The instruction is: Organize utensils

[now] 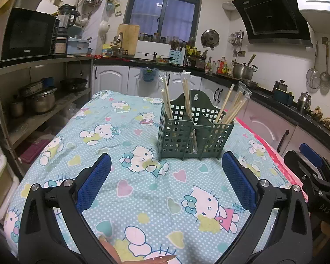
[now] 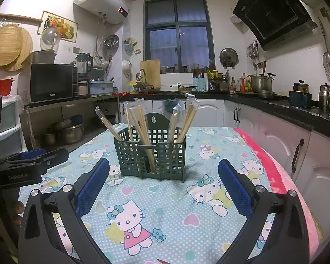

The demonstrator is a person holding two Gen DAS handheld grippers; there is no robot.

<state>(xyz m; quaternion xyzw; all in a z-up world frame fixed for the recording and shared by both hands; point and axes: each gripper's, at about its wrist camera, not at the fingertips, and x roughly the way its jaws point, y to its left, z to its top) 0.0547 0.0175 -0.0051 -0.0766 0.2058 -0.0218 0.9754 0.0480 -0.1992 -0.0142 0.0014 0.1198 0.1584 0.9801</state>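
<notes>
Two grippers sit low over the table with nothing between their fingers. My left gripper (image 1: 166, 173) has its blue pads (image 1: 94, 182) spread wide apart, hovering above the patterned tablecloth (image 1: 112, 132) near the table's near edge. My right gripper (image 2: 164, 176) is spread just as wide, its blue pads (image 2: 235, 189) empty, also over the cloth. In the left wrist view I see the right gripper's body at the table's right edge; in the right wrist view the left gripper shows at the table's left edge.

Ahead of both sits the green utensil holder (image 1: 193, 136), a lattice caddy with several compartments and a raised back plate with a hanging hole. It stands upright on the cloth, toward the middle of the table and well clear of both sets of fingers. Wooden chopsticks (image 2: 140, 132) stand in it, leaning at different angles: in the right wrist view one pair tilts out over the holder's left side, several lean through the left and middle compartments, and another bunch (image 2: 187, 123) stands in the right compartment. Some are in clear plastic sleeves whose tops stick up above the sticks. I cannot tell exactly how many sticks each compartment holds.

A pink cloth (image 2: 275, 167) shows along the table's right edge, under the patterned one.
</notes>
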